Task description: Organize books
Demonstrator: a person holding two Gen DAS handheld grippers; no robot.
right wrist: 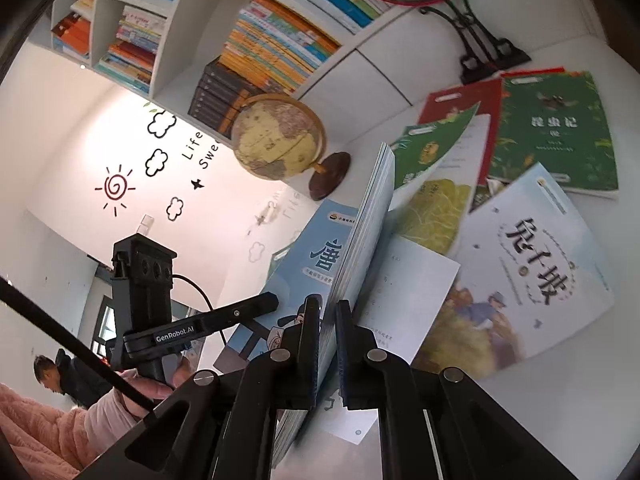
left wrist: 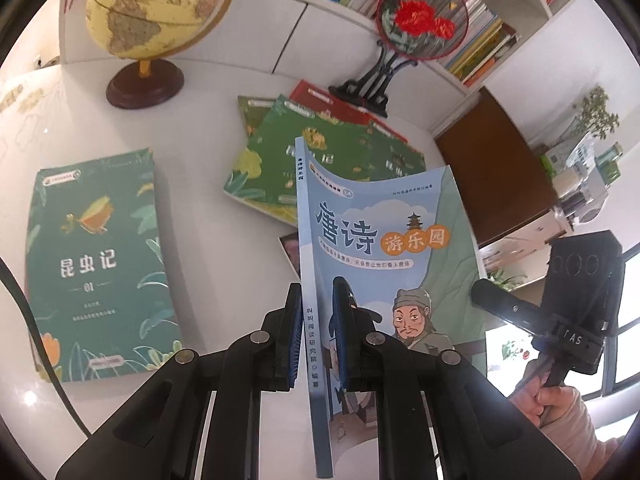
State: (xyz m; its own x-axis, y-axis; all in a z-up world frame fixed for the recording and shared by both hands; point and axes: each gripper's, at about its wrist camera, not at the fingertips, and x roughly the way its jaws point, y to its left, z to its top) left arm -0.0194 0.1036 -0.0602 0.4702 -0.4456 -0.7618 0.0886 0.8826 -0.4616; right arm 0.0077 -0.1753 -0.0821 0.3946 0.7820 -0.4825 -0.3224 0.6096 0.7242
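A light blue book (left wrist: 380, 232) with a cartoon man on its cover hangs above the white table (left wrist: 200, 140). My left gripper (left wrist: 317, 292) is shut on its spine edge. My right gripper (right wrist: 328, 304) is shut on the page edge of the same blue book (right wrist: 320, 248), opposite the spine. A white page (right wrist: 404, 288) spreads out to the right of those jaws. On the table lie a green book (left wrist: 100, 264) at the left and a loose pile of green and red books (left wrist: 320, 160) behind. A pale book (right wrist: 532, 264) lies near the right gripper.
A globe (left wrist: 160, 8) and a round red fan on a black stand (left wrist: 424, 16) sit at the back of the table. Full bookshelves (right wrist: 272, 40) rise behind them. A hand (left wrist: 560, 404) grips the right tool's handle. A person (right wrist: 48, 372) stands in the background.
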